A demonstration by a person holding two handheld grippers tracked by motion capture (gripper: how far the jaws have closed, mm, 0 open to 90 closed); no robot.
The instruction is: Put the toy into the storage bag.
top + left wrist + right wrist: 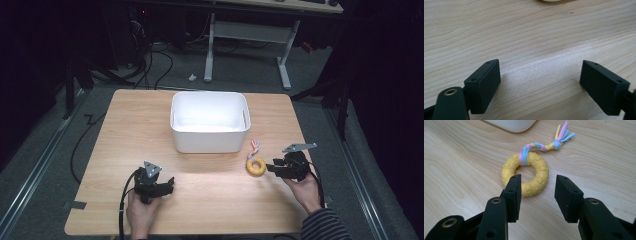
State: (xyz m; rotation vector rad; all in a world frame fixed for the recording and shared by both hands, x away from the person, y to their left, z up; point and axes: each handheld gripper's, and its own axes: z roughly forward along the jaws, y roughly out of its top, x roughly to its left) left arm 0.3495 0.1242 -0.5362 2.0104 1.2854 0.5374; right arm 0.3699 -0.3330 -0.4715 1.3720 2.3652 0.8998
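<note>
Now, on my left, my left tongs (169, 186) rest low over the bare desk (215, 200), jaws spread wide with nothing but wood grain between them. Further along, the white bin (210, 121) sits at the middle of the desk, toward the far edge. Right of it lies the yellow ring toy (525, 175) with its braided pastel tail, flat on the wood just near the bin's corner. My right tongs (537, 195) are released, jaws straddling the near rim of the ring without pressing on it.
</note>
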